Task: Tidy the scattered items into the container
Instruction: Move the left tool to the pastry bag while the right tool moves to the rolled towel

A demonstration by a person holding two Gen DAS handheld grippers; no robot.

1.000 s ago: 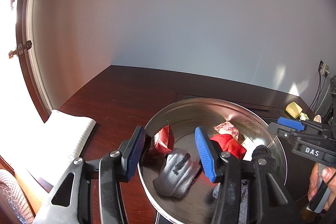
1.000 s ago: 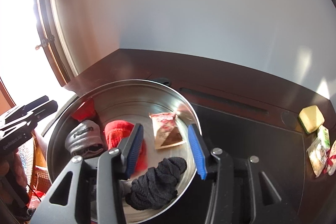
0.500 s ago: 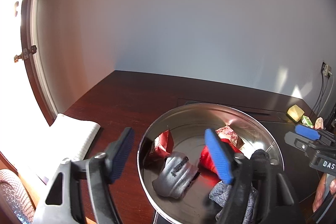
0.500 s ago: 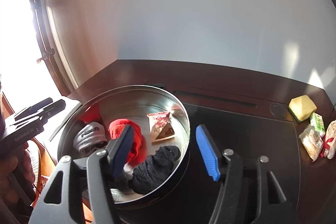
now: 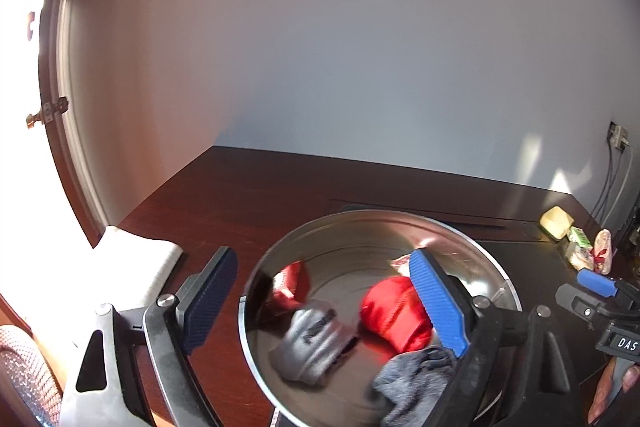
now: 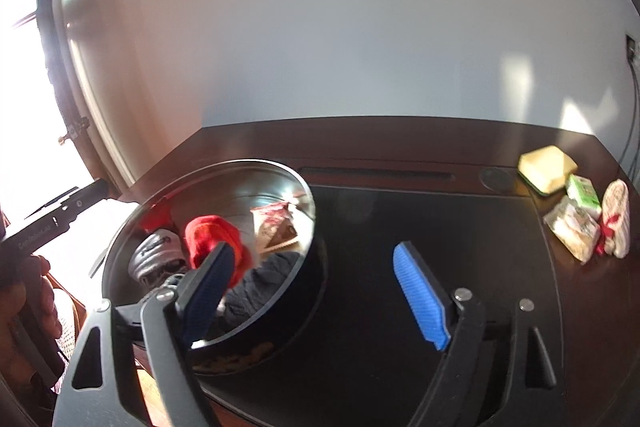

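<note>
A round metal tin point(image 5: 472, 243) point(image 6: 132, 219) stands on the dark wooden desk. It holds a red cloth point(image 5: 394, 315) point(image 6: 210, 233), a grey sock point(image 5: 310, 341) point(image 6: 156, 251), a dark knitted sock point(image 5: 416, 383) point(image 6: 262, 285), a red packet point(image 5: 292, 281) and a snack packet point(image 6: 276, 223). My left gripper point(image 5: 324, 299) is open and empty over the tin's near left rim. My right gripper point(image 6: 316, 293) is open and empty, to the right of the tin over a black mat point(image 6: 440, 227).
At the desk's far right lie a yellow sponge point(image 6: 546, 167) point(image 5: 556, 221), a green packet point(image 6: 584, 191), a pale wrapped snack point(image 6: 574, 229) and a white pouch with a red ribbon point(image 6: 616, 217). A white notepad point(image 5: 132, 267) lies left of the tin. A wall stands behind.
Both grippers have opened wider and pulled back from the tin. The right gripper has swung right, so the tin now sits at its left and the desk's right-hand items show closer.
</note>
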